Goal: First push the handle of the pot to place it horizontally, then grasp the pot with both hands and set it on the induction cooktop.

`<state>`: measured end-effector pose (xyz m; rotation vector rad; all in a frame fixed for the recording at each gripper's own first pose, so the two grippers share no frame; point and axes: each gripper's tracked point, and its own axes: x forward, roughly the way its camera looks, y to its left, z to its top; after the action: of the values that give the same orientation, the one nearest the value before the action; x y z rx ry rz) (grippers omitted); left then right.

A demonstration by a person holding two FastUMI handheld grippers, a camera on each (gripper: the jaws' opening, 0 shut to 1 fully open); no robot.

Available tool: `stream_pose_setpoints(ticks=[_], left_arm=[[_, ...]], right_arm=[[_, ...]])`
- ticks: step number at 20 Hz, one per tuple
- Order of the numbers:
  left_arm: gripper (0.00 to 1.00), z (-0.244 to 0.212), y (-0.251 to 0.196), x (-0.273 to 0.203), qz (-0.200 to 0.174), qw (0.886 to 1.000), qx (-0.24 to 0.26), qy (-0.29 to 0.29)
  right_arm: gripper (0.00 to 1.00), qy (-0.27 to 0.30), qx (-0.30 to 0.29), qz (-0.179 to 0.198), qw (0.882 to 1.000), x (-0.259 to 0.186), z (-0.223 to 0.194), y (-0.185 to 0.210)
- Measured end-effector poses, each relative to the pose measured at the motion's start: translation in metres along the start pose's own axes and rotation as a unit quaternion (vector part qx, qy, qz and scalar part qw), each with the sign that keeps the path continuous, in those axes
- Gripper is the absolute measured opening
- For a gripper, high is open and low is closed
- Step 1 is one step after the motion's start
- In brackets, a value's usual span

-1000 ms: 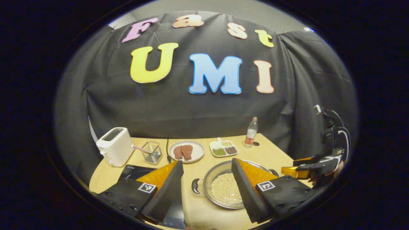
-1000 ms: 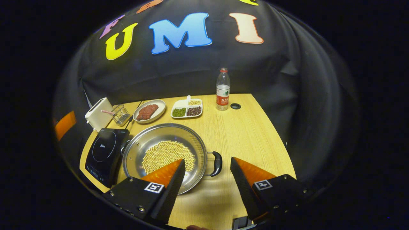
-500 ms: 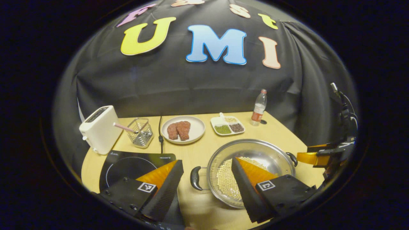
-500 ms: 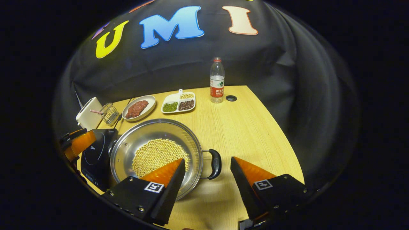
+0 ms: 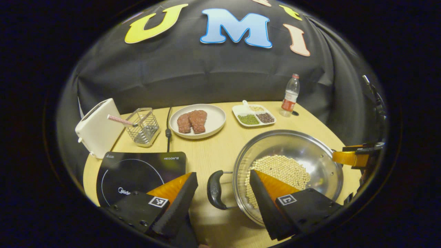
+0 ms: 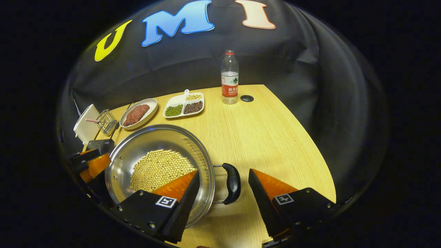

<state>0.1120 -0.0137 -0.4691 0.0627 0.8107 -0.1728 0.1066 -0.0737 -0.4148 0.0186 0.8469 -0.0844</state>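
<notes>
The pot (image 5: pixel 287 172) sits on the wooden table (image 6: pixel 268 137) with a layer of pale beans (image 5: pixel 280 170) in its bottom, just right of the induction cooktop (image 5: pixel 137 172) and not yet on it. Its two black handles point to either side, which suggests the pushing step is done and the two-handed grasp is what comes next. The left gripper (image 5: pixel 223 203) is wide open and holds nothing; the pot's left handle (image 5: pixel 215 189) lies in the gap between its fingers, with no contact visible. The right gripper (image 6: pixel 223 199) is likewise wide open and empty, with the pot's right handle (image 6: pixel 232 183) framed between its fingers, again untouched as far as can be judged. Behind the pot stand a plate of meat (image 5: pixel 198 120), a divided dish of beans (image 5: pixel 254 115) and a water bottle (image 6: pixel 229 82). Closing on both handles, lifting and carrying the pot leftward onto the cooktop all remain.
</notes>
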Motion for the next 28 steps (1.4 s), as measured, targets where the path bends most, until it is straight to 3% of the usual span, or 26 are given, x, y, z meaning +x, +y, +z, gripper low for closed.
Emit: stream_pose_setpoints(ticks=[9, 10, 11, 12, 15, 16, 17, 19, 21, 22, 27, 28], left_arm=[[0.97, -0.027, -0.004, 0.024, -0.016, 0.999, -0.005, 0.046], [0.94, -0.029, -0.003, 0.026, -0.017, 0.999, -0.005, 0.051], [0.88, -0.032, -0.002, 0.028, -0.018, 0.998, -0.004, 0.055], [0.81, -0.034, -0.005, 0.03, -0.025, 0.998, -0.006, 0.06], [0.7, -0.035, -0.006, 0.031, -0.029, 0.997, -0.005, 0.065], [0.69, -0.035, -0.006, 0.031, -0.029, 0.997, -0.005, 0.066], [0.72, -0.035, -0.006, 0.031, -0.029, 0.997, -0.007, 0.067], [0.66, -0.035, -0.006, 0.031, -0.028, 0.997, -0.008, 0.072], [0.7, -0.034, -0.005, 0.032, -0.025, 0.997, -0.005, 0.074], [0.64, -0.036, -0.008, 0.031, -0.026, 0.997, -0.006, 0.079], [0.6, -0.03, -0.001, 0.02, -0.023, 0.997, -0.008, 0.075], [0.64, -0.026, 0.001, 0.015, -0.023, 0.997, -0.01, 0.073]], right_arm=[[0.87, 0.045, 0.019, 0.001, 0.999, 0.032, -0.026, 0.0], [0.78, 0.051, 0.021, 0.002, 0.998, 0.035, -0.029, 0.0], [0.78, 0.057, 0.026, 0.002, 0.998, 0.037, -0.031, 0.001], [0.85, 0.061, 0.03, 0.005, 0.998, 0.041, -0.033, 0.001], [0.76, 0.072, 0.05, 0.015, 0.996, 0.045, -0.038, 0.004], [0.68, 0.074, 0.053, 0.016, 0.996, 0.043, -0.036, 0.005], [0.66, 0.073, 0.059, 0.017, 0.995, 0.043, -0.036, 0.006], [0.63, 0.078, 0.064, 0.026, 0.995, 0.042, -0.038, 0.008], [0.6, 0.08, 0.064, 0.032, 0.994, 0.038, -0.034, 0.008], [0.54, 0.083, 0.062, 0.031, 0.994, 0.036, -0.035, 0.008], [0.54, 0.08, 0.055, 0.032, 0.995, 0.024, -0.032, 0.014], [0.54, 0.079, 0.055, 0.033, 0.995, 0.018, -0.03, 0.016]])
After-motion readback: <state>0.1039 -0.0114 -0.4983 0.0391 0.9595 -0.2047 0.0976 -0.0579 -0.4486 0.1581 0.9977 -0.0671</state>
